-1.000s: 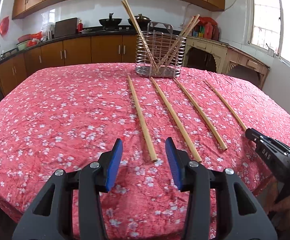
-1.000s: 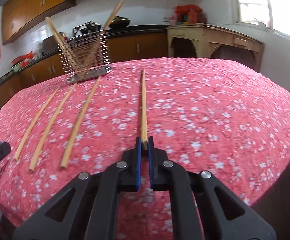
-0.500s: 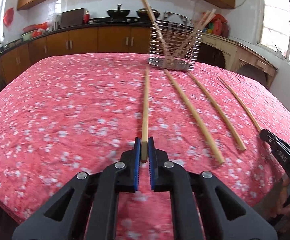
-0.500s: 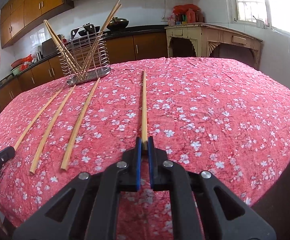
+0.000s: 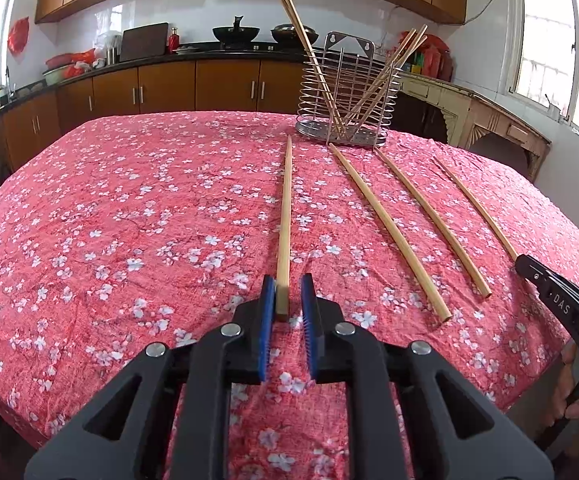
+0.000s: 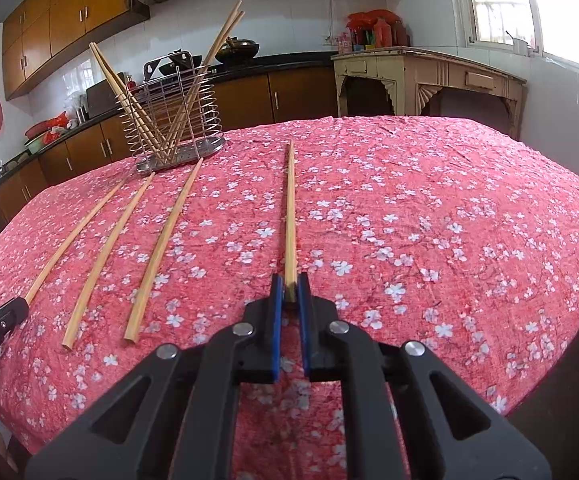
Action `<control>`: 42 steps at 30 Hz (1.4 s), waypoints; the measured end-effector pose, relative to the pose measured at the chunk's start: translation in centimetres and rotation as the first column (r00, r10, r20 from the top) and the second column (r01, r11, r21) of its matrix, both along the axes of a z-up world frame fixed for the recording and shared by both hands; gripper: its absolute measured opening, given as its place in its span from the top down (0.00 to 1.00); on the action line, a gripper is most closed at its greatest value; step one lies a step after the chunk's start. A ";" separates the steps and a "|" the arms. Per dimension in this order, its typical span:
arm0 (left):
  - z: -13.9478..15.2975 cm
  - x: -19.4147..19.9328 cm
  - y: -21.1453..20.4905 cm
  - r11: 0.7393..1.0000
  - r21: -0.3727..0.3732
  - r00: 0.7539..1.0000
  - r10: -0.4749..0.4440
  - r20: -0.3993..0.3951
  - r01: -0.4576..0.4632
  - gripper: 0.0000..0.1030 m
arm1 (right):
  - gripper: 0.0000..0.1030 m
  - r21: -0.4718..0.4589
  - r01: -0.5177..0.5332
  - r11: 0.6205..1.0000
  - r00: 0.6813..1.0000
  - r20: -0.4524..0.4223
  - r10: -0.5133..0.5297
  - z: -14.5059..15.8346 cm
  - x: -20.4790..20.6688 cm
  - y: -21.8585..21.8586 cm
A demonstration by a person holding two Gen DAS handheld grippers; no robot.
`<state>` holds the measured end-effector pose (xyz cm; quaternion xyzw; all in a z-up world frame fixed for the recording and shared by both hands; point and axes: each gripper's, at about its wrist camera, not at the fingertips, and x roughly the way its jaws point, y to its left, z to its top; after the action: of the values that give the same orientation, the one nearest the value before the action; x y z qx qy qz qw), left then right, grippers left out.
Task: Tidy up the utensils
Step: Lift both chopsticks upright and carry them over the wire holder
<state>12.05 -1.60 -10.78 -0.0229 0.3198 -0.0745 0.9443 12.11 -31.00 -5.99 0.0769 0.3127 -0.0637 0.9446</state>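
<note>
Chopstick no. 1 (image 5: 285, 220), leftmost of 4 lying flat on the bench (image 5: 129, 220), had its near end between the jaws of the left gripper (image 5: 287, 296). Those jaws were spread a bit wider than the stick: the left pad touched it, w/ a gap on the right side. Chopstick no. 4 (image 6: 290, 216), the rightmost, had its near end in the right gripper (image 6: 290, 292), whose jaws were pressed against both sides, pinching it. Both sticks lay on the red floral cloth, pointing away from the cameras.

Btwn them lay the 2 middle chopsticks (image 5: 389, 232), side by side but apart, no gripper near them. All 4 fanned out from the wire holder (image 5: 345, 92), which stood upright at the far side of the bench, just beyond their far tips. Inside it, more chopsticks (image 5: 309, 52) leaned in an X, some left, some right. Behind the bench ran brown cabinets w/ woks (image 5: 236, 33) on the dark worktop.
</note>
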 end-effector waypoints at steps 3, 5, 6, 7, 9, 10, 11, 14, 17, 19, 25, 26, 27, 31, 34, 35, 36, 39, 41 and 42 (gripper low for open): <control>0.0 -0.1 -0.1 1.000 0.005 1.000 0.006 0.001 -0.006 0.87 | 0.90 -0.006 0.001 1.000 1.000 0.003 -0.001 -0.1 0.2 0.1; 0.0 -0.1 -0.2 1.000 0.004 1.000 0.005 0.001 -0.005 0.87 | 0.90 -0.006 0.000 1.000 1.000 0.004 0.000 -0.1 0.2 0.1; 0.0 -0.1 -0.2 1.000 0.001 1.000 0.005 0.000 -0.005 0.87 | 0.90 -0.006 -0.001 1.000 1.000 0.004 0.001 -0.1 0.3 0.1; 0.0 0.0 -0.2 1.000 0.002 1.000 0.006 0.000 -0.006 0.87 | 0.90 -0.005 -0.001 1.000 1.000 0.004 0.001 -0.1 0.3 0.1; 0.1 0.0 -0.4 1.000 0.002 1.000 0.007 -0.001 -0.007 0.87 | 0.90 -0.007 0.000 1.000 1.000 0.004 0.000 -0.1 0.3 0.1; 0.1 0.0 -0.3 1.000 0.003 1.000 0.008 -0.001 -0.008 0.87 | 0.90 -0.008 0.000 1.000 1.000 0.005 0.000 -0.1 0.3 0.1; 0.1 0.0 -0.4 1.000 0.004 1.000 0.008 -0.001 -0.008 0.87 | 0.90 -0.009 0.000 1.000 1.000 0.006 0.000 -0.1 0.4 0.1; 0.1 0.1 -0.1 1.000 0.006 1.000 0.012 -0.002 -0.012 0.91 | 0.92 -0.018 -0.002 1.000 1.000 0.008 0.002 -0.1 0.5 0.2; 0.3 0.1 0.7 1.000 -0.008 1.000 0.007 -0.015 -0.007 0.93 | 0.93 -0.010 -0.003 1.000 1.000 0.008 0.003 0.0 0.5 -0.2; 0.7 0.1 1.4 1.000 -0.015 1.000 0.015 -0.011 -0.016 0.93 | 0.93 -0.011 0.001 1.000 1.000 0.021 -0.001 0.5 0.3 -0.5; 3.9 0.0 3.9 0.999 -0.015 0.998 0.030 0.059 -0.030 0.93 | 0.93 -0.032 0.004 0.999 0.994 0.107 -0.001 4.1 0.0 -1.1; 4.8 0.0 4.4 0.999 -0.007 0.996 0.034 0.086 -0.033 0.93 | 0.93 -0.038 0.005 0.999 0.992 0.129 0.000 5.1 0.0 -1.2; 5.4 0.0 4.6 0.999 0.000 0.994 0.035 0.104 -0.036 0.93 | 0.93 -0.040 0.007 0.999 0.990 0.143 -0.001 5.7 0.0 -1.3; 8.0 0.3 5.4 0.999 0.021 0.984 0.045 0.174 -0.049 0.93 | 0.93 -0.052 0.012 0.999 0.980 0.197 -0.002 8.3 0.3 -1.6; 9.4 0.5 6.1 0.998 0.025 0.976 0.054 0.212 -0.061 0.93 | 0.93 -0.057 0.014 0.998 0.972 0.234 0.000 10.2 0.6 -1.7; 10.1 0.7 6.4 0.997 0.023 0.972 0.060 0.228 -0.067 0.93 | 0.93 -0.062 0.016 0.998 0.968 0.251 0.000 10.9 0.7 -1.8; 10.6 0.8 6.6 0.997 0.021 0.968 0.066 0.241 -0.073 0.93 | 0.93 -0.065 0.019 0.998 0.965 0.263 -0.001 11.4 0.4 -1.8; 12.2 1.1 7.2 0.996 0.019 0.957 0.081 0.279 -0.090 0.93 | 0.93 -0.066 0.023 0.998 0.955 0.295 -0.003 12.9 0.6 -2.1; 13.3 1.4 7.7 0.995 0.012 0.949 0.091 0.302 -0.099 0.93 | 0.93 -0.061 0.027 0.998 0.951 0.310 -0.007 13.8 0.8 -2.5; 13.8 1.6 7.9 0.995 0.006 0.946 0.095 0.310 -0.102 0.93 | 0.93 -0.059 0.028 0.998 0.947 0.321 -0.008 14.3 1.0 -2.7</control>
<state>13.62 6.30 2.97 -0.0165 0.1674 -0.0266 0.9854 13.12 -33.67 8.35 0.0595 0.1521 -0.0688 0.9842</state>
